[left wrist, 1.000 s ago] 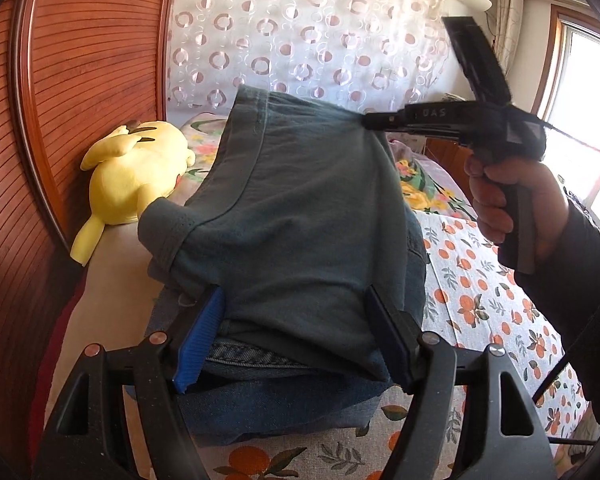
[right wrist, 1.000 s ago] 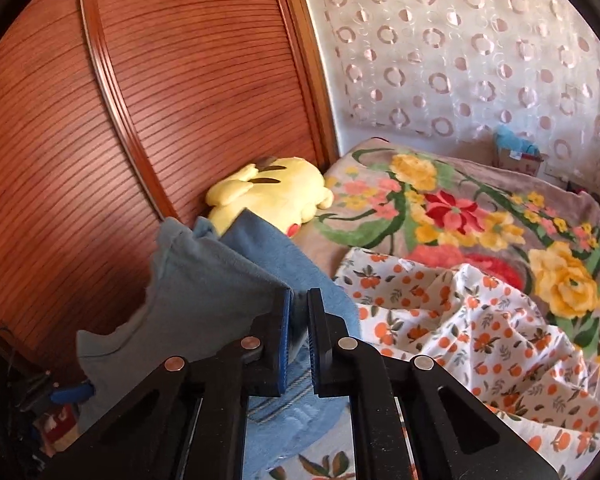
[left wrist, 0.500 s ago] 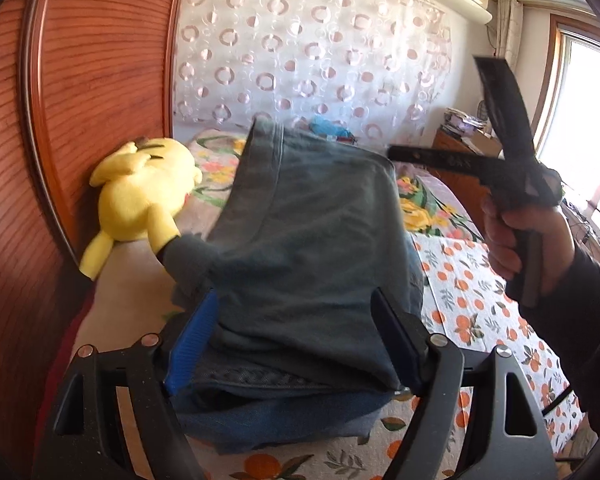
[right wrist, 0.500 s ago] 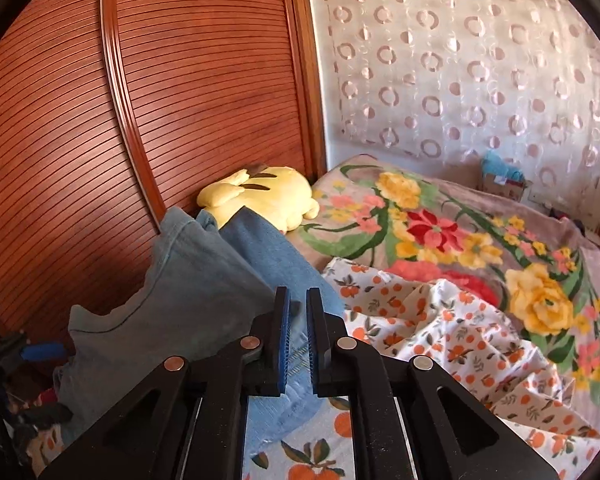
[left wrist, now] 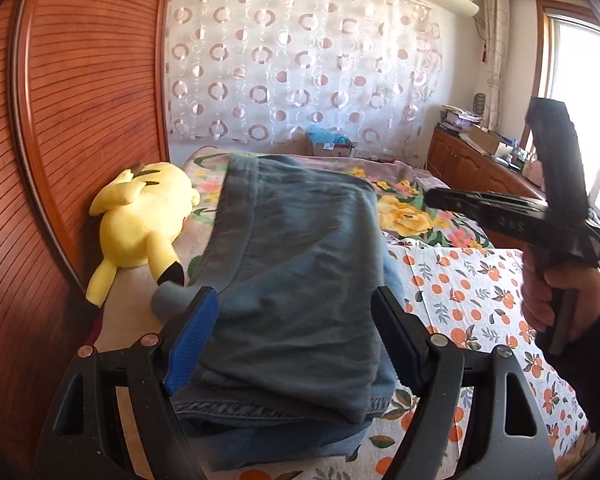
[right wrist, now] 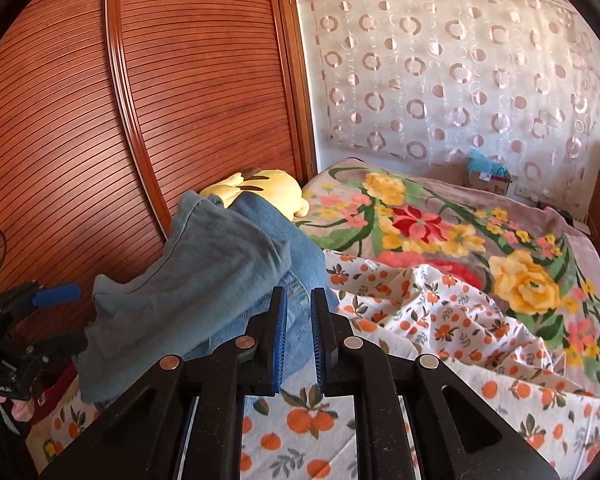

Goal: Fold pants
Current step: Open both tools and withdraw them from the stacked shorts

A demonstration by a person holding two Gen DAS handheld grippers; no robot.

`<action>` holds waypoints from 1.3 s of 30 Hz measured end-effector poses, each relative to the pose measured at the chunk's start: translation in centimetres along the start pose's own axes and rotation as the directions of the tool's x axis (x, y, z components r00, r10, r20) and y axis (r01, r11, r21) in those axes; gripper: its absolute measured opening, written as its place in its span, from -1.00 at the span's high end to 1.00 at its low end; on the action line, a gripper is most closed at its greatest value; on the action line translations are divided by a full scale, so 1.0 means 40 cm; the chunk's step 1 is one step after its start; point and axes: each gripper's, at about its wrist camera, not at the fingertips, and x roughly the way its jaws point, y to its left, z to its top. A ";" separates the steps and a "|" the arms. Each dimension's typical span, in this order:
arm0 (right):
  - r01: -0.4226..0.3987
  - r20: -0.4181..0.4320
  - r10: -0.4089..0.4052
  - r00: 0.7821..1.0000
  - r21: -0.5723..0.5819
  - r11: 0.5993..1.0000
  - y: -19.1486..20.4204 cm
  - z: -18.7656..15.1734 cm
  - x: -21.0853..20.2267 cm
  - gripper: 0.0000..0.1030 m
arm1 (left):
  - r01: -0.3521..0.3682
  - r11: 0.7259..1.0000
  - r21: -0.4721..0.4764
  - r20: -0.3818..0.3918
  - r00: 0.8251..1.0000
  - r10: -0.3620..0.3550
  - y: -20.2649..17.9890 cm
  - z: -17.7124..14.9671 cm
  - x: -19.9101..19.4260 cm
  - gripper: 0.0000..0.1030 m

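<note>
Progress: the pants (left wrist: pixel 296 288) lie in a thick folded stack on the bed (left wrist: pixel 480 304), beside the yellow plush toy (left wrist: pixel 140 228); probably only tidying remains, though the far edge is hidden.
Left gripper (left wrist: pixel 294 344): jaws wide, straddling the stack; whether the pads press it is unclear.
Right gripper (right wrist: pixel 299 340): off the cloth, tilted down, jaws narrow and opening, nothing between them.

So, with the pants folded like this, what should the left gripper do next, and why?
Probably draw the left gripper back off the pants. They already lie in stacked layers on the bed, its pads flank the stack, and the right gripper, jaws opening on nothing, is clear.
</note>
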 end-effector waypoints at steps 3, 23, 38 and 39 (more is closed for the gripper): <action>0.006 0.000 -0.006 1.000 0.012 1.000 0.001 -0.025 -0.041 0.72 | 0.014 1.000 0.005 -0.001 1.000 -0.014 -0.018 -0.001 0.012 -0.54; 0.111 0.037 -0.115 0.993 0.098 0.989 -0.014 -0.151 -0.284 0.21 | 0.054 0.998 0.041 -0.002 0.999 -0.054 -0.179 -0.013 -0.010 -0.73; 0.244 0.067 -0.257 0.964 0.156 0.957 0.085 -0.264 -0.470 -0.37 | 0.085 0.988 0.127 0.021 0.996 -0.088 -0.335 -0.073 -0.083 -0.73; 0.254 0.069 -0.267 0.961 0.159 0.954 0.094 -0.267 -0.478 -0.37 | 0.092 0.987 0.134 0.025 0.995 -0.097 -0.347 -0.076 -0.090 -0.73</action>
